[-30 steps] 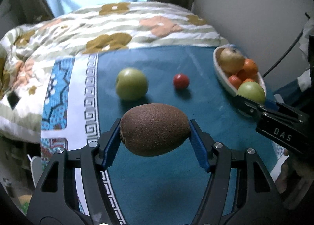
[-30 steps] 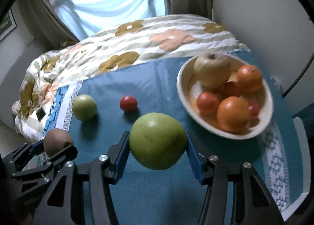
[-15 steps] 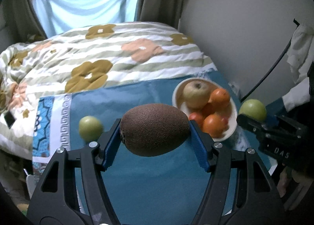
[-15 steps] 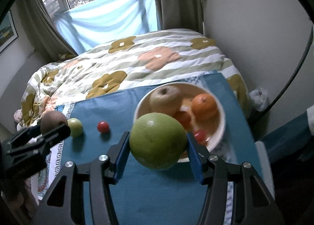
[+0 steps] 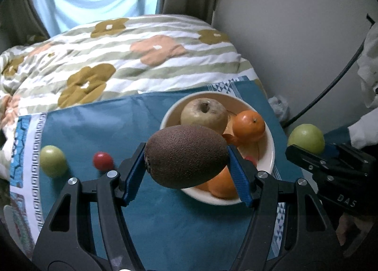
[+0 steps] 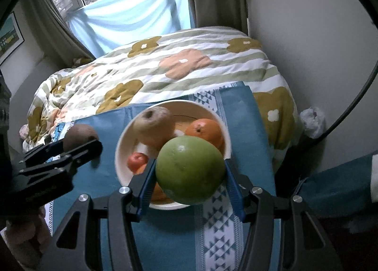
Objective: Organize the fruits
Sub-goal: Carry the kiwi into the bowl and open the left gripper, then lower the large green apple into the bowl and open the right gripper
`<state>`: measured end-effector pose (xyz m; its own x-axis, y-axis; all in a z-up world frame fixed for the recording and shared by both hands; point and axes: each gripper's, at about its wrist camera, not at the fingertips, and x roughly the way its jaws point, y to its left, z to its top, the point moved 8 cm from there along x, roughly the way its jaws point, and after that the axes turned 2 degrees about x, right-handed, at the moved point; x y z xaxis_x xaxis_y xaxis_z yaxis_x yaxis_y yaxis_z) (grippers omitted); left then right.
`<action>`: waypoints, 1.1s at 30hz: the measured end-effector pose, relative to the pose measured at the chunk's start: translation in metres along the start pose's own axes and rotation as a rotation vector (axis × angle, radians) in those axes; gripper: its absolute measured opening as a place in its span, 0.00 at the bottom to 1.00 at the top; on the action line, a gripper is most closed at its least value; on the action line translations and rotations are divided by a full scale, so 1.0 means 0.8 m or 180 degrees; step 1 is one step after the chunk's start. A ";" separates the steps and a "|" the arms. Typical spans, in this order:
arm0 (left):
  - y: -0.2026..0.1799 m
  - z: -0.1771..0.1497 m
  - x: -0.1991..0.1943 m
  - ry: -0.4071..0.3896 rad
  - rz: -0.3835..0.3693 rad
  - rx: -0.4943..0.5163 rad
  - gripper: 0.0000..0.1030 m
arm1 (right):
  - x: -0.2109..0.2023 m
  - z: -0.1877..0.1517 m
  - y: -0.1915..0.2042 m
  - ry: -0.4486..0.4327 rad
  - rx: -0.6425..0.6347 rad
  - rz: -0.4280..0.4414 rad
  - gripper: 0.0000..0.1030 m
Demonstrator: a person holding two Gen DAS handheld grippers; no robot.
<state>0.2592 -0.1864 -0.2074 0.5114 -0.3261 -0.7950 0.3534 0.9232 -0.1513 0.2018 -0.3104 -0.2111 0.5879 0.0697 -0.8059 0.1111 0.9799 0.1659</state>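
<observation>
Kiwi [image 5: 186, 156] clamped in left gripper [image 5: 186, 169] jaws; green apple [image 6: 190, 169] clamped in right gripper [image 6: 190, 184] jaws, both above white bowl [image 5: 268, 134] of fruit.

Both cameras sit just behind their own fingers and look forward and down at the table. The left wrist view has the bowl [image 5: 268, 152] in the middle. The right wrist view sees that bowl [image 6: 122, 143] too, close up. Each view catches the other gripper at its side edge.
</observation>
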 end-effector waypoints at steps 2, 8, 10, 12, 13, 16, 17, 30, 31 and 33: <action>-0.005 -0.001 0.012 0.0034 0.0022 -0.0003 0.69 | 0.006 0.000 -0.008 0.0025 -0.0006 0.0025 0.50; -0.019 -0.005 0.048 0.0105 0.0130 0.0018 0.69 | 0.022 0.000 -0.031 0.0113 -0.0029 0.0101 0.50; -0.022 -0.006 0.057 0.0114 0.0134 0.0020 0.69 | 0.024 0.000 -0.035 0.0130 -0.0038 0.0117 0.50; -0.024 -0.008 0.061 0.0116 0.0133 0.0015 0.69 | 0.025 0.001 -0.041 0.0135 -0.0049 0.0128 0.50; -0.025 -0.008 0.063 0.0110 0.0133 0.0013 0.69 | 0.026 0.001 -0.041 0.0134 -0.0051 0.0128 0.50; -0.027 -0.008 0.062 0.0076 0.0117 0.0013 0.73 | 0.026 0.001 -0.041 0.0136 -0.0037 0.0132 0.50; -0.028 -0.006 0.060 0.0045 0.0111 0.0024 0.85 | 0.026 0.000 -0.040 0.0136 -0.0039 0.0127 0.50; 0.005 -0.009 0.021 -0.0097 0.0235 -0.0058 1.00 | 0.024 0.005 -0.033 0.0099 -0.0087 0.0172 0.50; 0.008 -0.011 0.018 -0.0100 0.0246 -0.0070 1.00 | 0.024 0.006 -0.031 0.0097 -0.0092 0.0180 0.50; 0.017 -0.014 0.011 -0.0101 0.0270 -0.0100 1.00 | 0.024 0.007 -0.023 0.0095 -0.0119 0.0197 0.50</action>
<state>0.2594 -0.1746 -0.2227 0.5632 -0.2523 -0.7869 0.2832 0.9535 -0.1030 0.2159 -0.3280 -0.2263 0.5684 0.1354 -0.8116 0.0451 0.9798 0.1950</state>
